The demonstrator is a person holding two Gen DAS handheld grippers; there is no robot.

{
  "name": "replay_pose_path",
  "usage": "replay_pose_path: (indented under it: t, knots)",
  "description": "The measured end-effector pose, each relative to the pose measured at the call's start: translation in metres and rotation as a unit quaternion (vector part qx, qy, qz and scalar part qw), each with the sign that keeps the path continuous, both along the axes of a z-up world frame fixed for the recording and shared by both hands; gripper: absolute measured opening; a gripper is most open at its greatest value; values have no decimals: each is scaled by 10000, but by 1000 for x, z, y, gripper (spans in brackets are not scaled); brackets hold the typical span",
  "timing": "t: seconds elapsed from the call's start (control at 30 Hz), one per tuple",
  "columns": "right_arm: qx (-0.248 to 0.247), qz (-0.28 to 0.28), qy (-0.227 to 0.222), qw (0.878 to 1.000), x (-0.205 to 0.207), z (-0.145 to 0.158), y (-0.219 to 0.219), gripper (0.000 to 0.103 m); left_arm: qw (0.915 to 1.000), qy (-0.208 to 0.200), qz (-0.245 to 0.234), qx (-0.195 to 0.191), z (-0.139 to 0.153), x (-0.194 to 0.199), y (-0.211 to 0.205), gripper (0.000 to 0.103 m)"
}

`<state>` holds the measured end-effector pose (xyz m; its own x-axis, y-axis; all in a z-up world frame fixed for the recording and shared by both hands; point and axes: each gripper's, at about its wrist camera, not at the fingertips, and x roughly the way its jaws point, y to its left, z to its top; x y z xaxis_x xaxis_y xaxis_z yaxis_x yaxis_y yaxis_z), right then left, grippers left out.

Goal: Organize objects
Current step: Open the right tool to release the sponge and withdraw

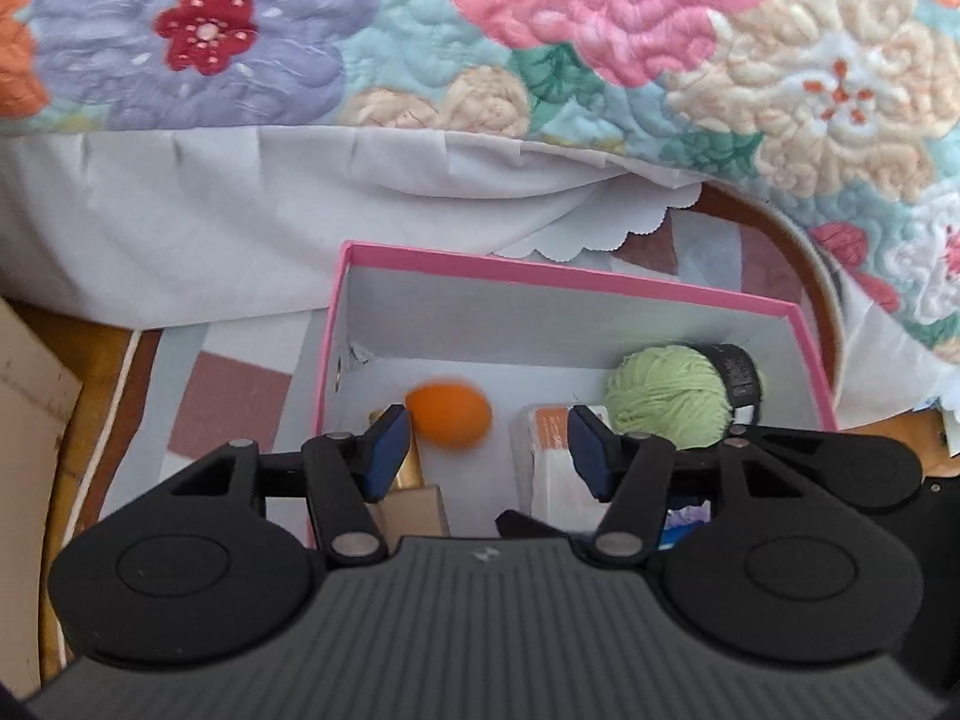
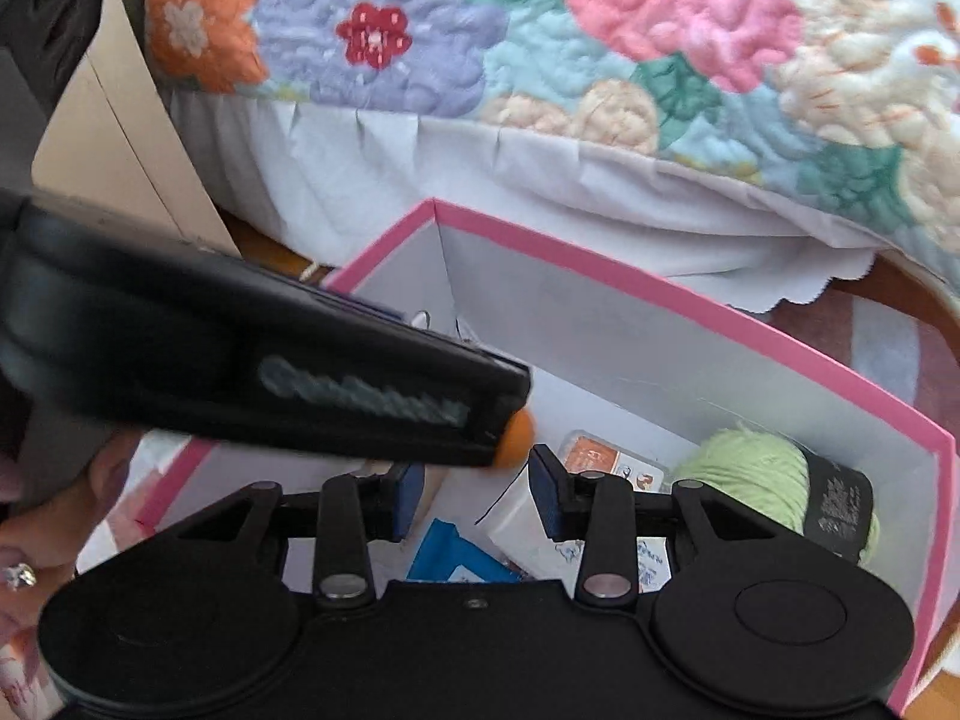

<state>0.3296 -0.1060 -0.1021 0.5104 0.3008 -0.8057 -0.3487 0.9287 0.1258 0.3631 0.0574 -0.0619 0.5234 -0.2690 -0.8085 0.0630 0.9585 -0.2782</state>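
Note:
A pink-rimmed white box (image 1: 558, 279) stands open below both grippers and shows in the right wrist view too (image 2: 660, 294). In it lie an orange ball (image 1: 450, 414), blurred, a green yarn ball (image 1: 666, 396) with a black label, a white and orange packet (image 1: 552, 450) and a tan box (image 1: 417, 510). My left gripper (image 1: 486, 438) is open and empty above the box, just short of the orange ball. My right gripper (image 2: 477, 489) is open and empty over the box. The left gripper's body crosses the right wrist view and hides most of the orange ball (image 2: 519, 432).
A floral quilt (image 1: 540, 30) with a white skirt (image 1: 240, 210) hangs just behind the box. The box rests on a round wooden tray (image 1: 822, 276) with a patterned mat. A cardboard piece (image 1: 30, 396) is at the left. A hand with painted nails (image 2: 24, 546) is at the left edge.

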Motion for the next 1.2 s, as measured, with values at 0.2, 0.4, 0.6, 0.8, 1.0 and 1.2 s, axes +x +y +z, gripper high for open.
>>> replay_pose_path:
  t: [0.2, 0.4, 0.6, 0.8, 1.0, 1.2]
  knots:
    - [276, 50, -75, 9996, -25, 22, -3, 45, 9986, -178, -195, 451, 33, -30, -3, 59]
    - [348, -165, -140, 9992, -50, 39, -7, 53, 9978, -75, -270, 598, 55, -56, 0, 61]
    - [282, -309, -290, 9987, -71, 61, -14, 61, 9970, 89, -163, 747, 72, -83, 8, 62]
    - [187, -409, -494, 9978, -95, 96, -22, 64, 9968, 75, -154, 775, 99, -114, 18, 65]
    - [156, -417, -628, 9970, -124, 126, -22, 68, 9963, -98, -163, 843, 127, -144, 23, 66]
    - [488, -532, -414, 9965, -155, 144, -29, 70, 9954, -205, -215, 906, 143, -172, 25, 72]
